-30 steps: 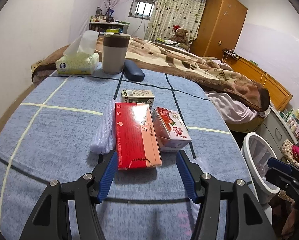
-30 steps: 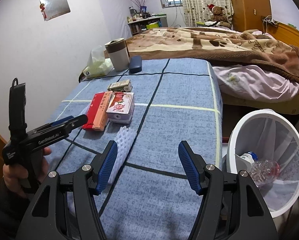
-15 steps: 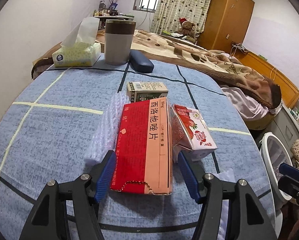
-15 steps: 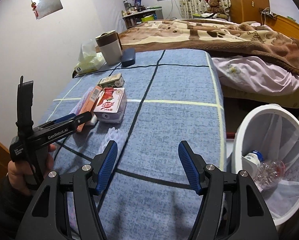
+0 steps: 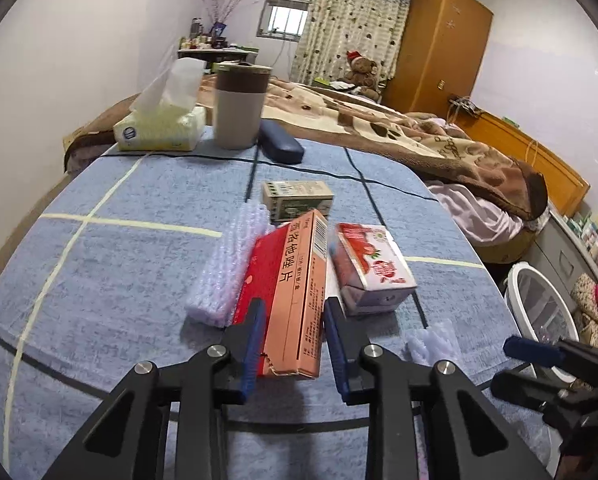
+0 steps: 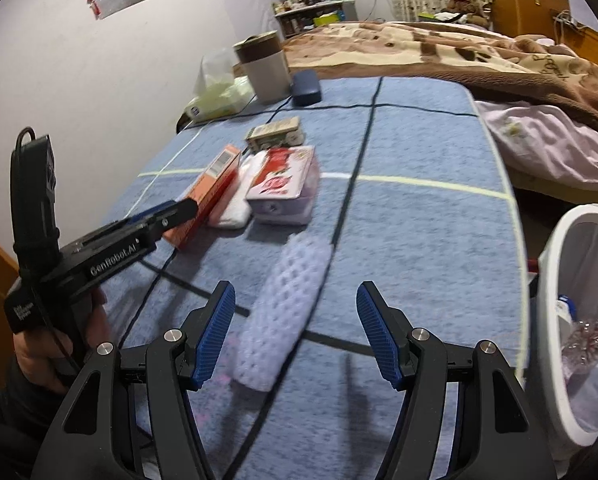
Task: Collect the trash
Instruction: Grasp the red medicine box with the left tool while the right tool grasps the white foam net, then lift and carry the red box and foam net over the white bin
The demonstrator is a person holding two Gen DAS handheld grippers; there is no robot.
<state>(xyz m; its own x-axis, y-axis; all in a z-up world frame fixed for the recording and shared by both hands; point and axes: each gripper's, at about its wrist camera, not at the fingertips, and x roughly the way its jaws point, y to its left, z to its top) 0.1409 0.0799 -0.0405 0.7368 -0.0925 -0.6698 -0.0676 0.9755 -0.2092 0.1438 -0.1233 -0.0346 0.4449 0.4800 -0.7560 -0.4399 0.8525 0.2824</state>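
Pick-up step: the left hand-held gripper (image 5: 293,338) clamps the tilted red box (image 5: 289,292). The right hand-held gripper (image 6: 295,336) is spread wide over a foam sleeve (image 6: 287,304). Next, the box likely needs carrying to the bin (image 6: 555,264).

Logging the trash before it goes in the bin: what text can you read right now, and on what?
"GenRobot.AI": on the left gripper body.
"西洛他唑片": on the red box that this gripper clamps.
Small print and barcode on the red box: unreadable.
Strawberry carton logo: blurred.
Green box print: too small.
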